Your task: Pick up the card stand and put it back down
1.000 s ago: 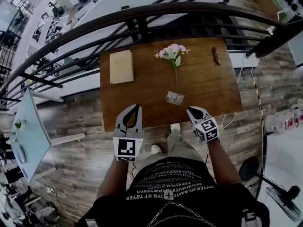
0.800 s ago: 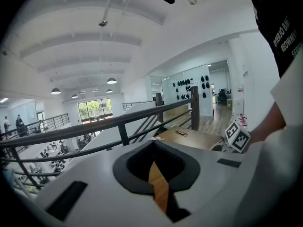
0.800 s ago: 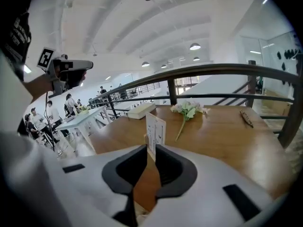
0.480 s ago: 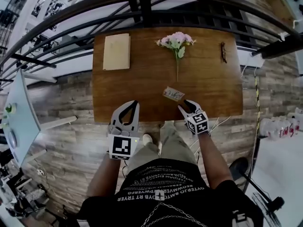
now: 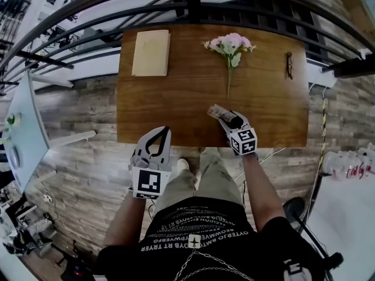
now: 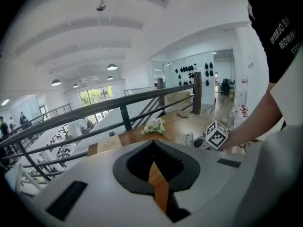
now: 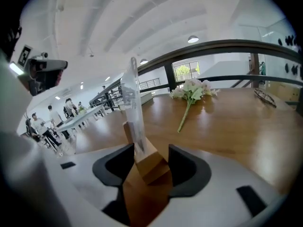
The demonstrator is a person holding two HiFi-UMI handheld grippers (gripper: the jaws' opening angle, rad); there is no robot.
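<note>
**Card stand between the right jaws at the desk's near edge**

The brown rectangular wooden desk [image 5: 176,98] stands against a dark metal railing [image 5: 187,4] on plank flooring. The person wears a black T-shirt [image 5: 205,227] with white lettering; it appears upside down and I cannot read it with certainty.

The left hand-held gripper [image 5: 158,134], grey with a black-and-white marker cube, hangs off the desk's near edge. Its jaws are drawn together at the tips with nothing between them.

The right hand-held gripper [image 5: 232,122] is over the near edge, right of centre. Its jaws stand apart, one on either side of the card stand's base. The left pad is close against the stand, and a thin gap shows at the right pad.

A cream rectangular book [image 5: 151,52] lies flat at the far left corner. A bunch of pale pink flowers on a green stem [image 5: 230,44] lies at the far middle, stem pointing toward the stand.

The card stand [image 7: 135,108] is a clear acrylic sheet set upright in a small light-brown wooden block. The block is turned at an angle to the jaws and rests on the desk. From the head view the sheet holds a printed card [image 5: 218,112], its print too small to read.

A dark pair of spectacles [image 5: 289,65] lies at the far right, well apart from everything else.
</note>
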